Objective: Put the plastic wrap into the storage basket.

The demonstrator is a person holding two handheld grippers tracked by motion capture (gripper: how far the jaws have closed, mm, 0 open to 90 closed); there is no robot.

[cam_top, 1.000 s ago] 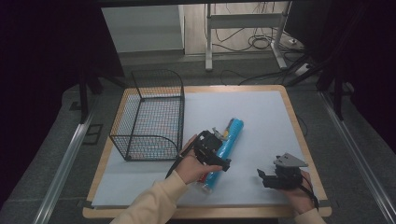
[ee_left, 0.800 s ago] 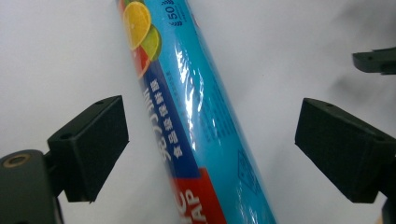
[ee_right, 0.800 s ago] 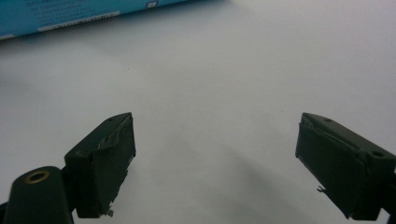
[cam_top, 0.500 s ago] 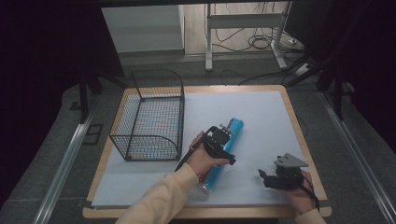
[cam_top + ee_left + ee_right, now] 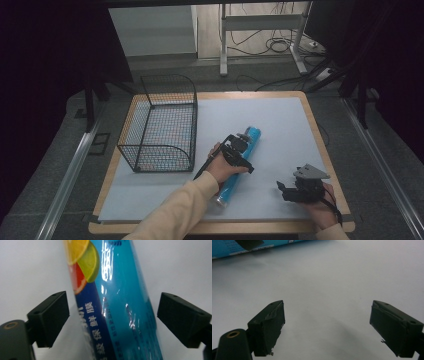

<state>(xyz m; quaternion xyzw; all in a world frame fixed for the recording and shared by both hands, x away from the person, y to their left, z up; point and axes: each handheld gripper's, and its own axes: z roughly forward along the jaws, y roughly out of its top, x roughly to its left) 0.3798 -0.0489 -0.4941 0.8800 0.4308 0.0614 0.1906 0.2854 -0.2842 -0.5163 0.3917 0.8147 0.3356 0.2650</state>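
Left gripper moved up the blue roll, jaws wide astride it.

Nearest us, our right gripper (image 5: 290, 191) rests spread and empty on the white mat (image 5: 280, 125). Beyond it, our left gripper (image 5: 112, 315) has slid further along the blue roll (image 5: 240, 162), gaping either side without touching; we judge a grasp imminent. Farthest, the wire basket (image 5: 162, 125) stands empty.

I'm looking down and forward from overhead at the whole table (image 5: 280, 120). My left gripper view sits right on top of the blue tube (image 5: 120, 302); my right gripper view skims low, catching that tube (image 5: 227, 248) along its top edge.
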